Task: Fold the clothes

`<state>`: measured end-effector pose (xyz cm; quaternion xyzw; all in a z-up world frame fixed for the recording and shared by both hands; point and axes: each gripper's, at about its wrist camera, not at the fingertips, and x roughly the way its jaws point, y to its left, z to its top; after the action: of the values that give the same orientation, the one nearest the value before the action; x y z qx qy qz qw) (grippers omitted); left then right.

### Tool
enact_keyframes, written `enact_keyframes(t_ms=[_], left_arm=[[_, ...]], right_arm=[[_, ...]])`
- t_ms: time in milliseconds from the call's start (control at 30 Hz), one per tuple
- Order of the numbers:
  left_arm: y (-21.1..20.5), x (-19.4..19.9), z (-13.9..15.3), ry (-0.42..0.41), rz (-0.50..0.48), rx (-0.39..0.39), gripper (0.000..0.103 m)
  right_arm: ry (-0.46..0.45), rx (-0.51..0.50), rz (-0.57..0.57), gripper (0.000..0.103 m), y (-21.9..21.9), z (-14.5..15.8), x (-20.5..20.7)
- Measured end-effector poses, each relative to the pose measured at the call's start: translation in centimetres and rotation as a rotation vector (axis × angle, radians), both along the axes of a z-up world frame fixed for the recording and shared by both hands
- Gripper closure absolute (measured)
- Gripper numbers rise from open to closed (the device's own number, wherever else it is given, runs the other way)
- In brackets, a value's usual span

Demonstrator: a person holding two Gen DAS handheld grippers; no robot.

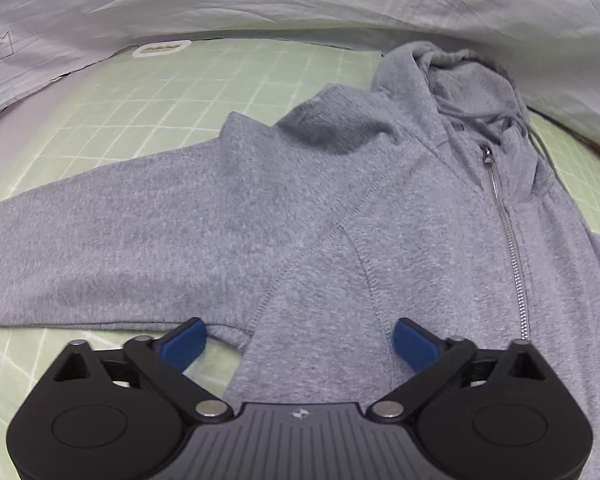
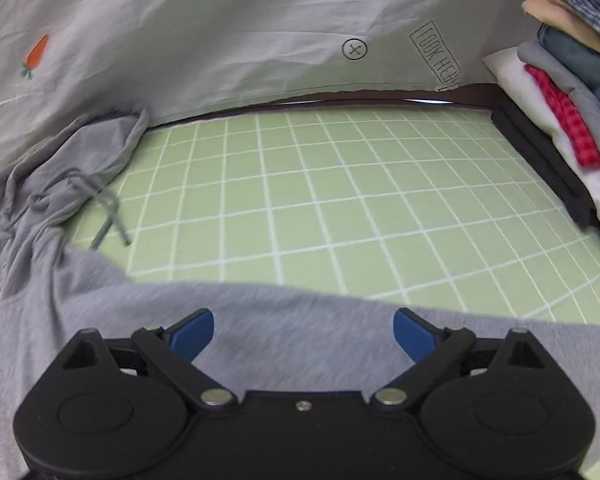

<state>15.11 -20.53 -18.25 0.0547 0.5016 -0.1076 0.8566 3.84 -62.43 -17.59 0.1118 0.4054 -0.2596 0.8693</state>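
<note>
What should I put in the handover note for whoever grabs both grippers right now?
Left gripper: open, empty, over the grey zip hoodie near its armpit seam.
Right gripper: open, empty, over the hoodie's other sleeve.
Hoodie lies spread front-up on the green grid mat, zipped, hood bunched at the far edge, both sleeves out sideways.
Done: a stack of folded clothes sits at the mat's right edge.
Left: the hoodie shows no fold yet; sleeves probably go in first.

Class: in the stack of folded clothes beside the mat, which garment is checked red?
The red checked one, sandwiched between the white garment below and the grey one above.
</note>
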Motion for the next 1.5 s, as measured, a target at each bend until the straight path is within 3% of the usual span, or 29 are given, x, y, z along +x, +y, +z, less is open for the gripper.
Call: enact_keyframes(t_ms=[67,133,267,300,333,367,400,433,700,900,967,1000,1033,1133,1300,1500], left_arm=[[-0.6,0.0,-0.1,-0.01,-0.005,0.024,0.0],[-0.7,0.0,-0.1,-0.014,-0.001,0.024,0.0],[-0.6,0.0,-0.1,-0.021,-0.008,0.023,0.0],[-0.7,0.0,-0.1,-0.023,-0.007,0.022,0.0],[-0.7,0.0,-0.1,-0.024,-0.006,0.022,0.0],[-0.7,0.0,-0.1,-0.025,-0.005,0.022,0.0],[-0.7,0.1,-0.1,-0.023,-0.005,0.022,0.0],[-0.8,0.1,-0.1,-0.022,-0.006,0.023,0.0],[-0.6,0.2,-0.1,-0.029,-0.017,0.019,0.0],[-0.7,0.3,-0.1,-0.033,-0.017,0.017,0.0],[-0.6,0.3,-0.1,-0.033,-0.02,0.017,0.0],[-0.5,0.4,0.0,-0.034,-0.02,0.016,0.0],[-0.5,0.4,-0.1,-0.036,-0.019,0.016,0.0],[-0.6,0.3,-0.1,-0.038,-0.015,0.015,0.0],[-0.7,0.5,0.0,-0.031,-0.009,0.017,0.0],[-0.7,0.7,0.1,-0.015,-0.005,0.021,0.0]], right_arm=[[-0.002,0.004,0.01,0.006,-1.2,-0.3,0.2],[0.014,0.017,0.03,0.015,-1.8,-0.8,0.4],[-0.005,0.016,0.061,0.02,-1.7,-0.8,-0.2],[-0.013,0.011,0.069,0.035,-1.6,-0.6,-0.5],[-0.021,0.007,0.077,0.067,-1.4,-0.4,-0.8],[-0.018,0.001,0.067,0.086,-1.3,-0.3,-1.1],[-0.012,-0.004,0.053,0.1,-1.3,-0.2,-1.5],[-0.015,-0.005,0.04,0.1,-1.2,-0.2,-2.0],[-0.007,-0.026,-0.104,0.1,-1.1,-0.2,-5.1],[-0.118,0.104,-0.166,0.091,-2.7,0.1,-7.4],[-0.122,0.061,-0.196,0.067,-2.3,0.6,-8.3],[-0.113,0.021,-0.22,0.031,-2.0,0.7,-8.9],[-0.105,-0.019,-0.244,0.019,-1.7,0.9,-9.5],[-0.071,-0.055,-0.309,0.02,-2.6,0.5,-11.8],[-0.058,-0.03,-0.483,0.02,-6.5,-0.6,-16.3],[-0.066,-0.077,-0.575,0.014,-10.5,-1.1,-19.8]])
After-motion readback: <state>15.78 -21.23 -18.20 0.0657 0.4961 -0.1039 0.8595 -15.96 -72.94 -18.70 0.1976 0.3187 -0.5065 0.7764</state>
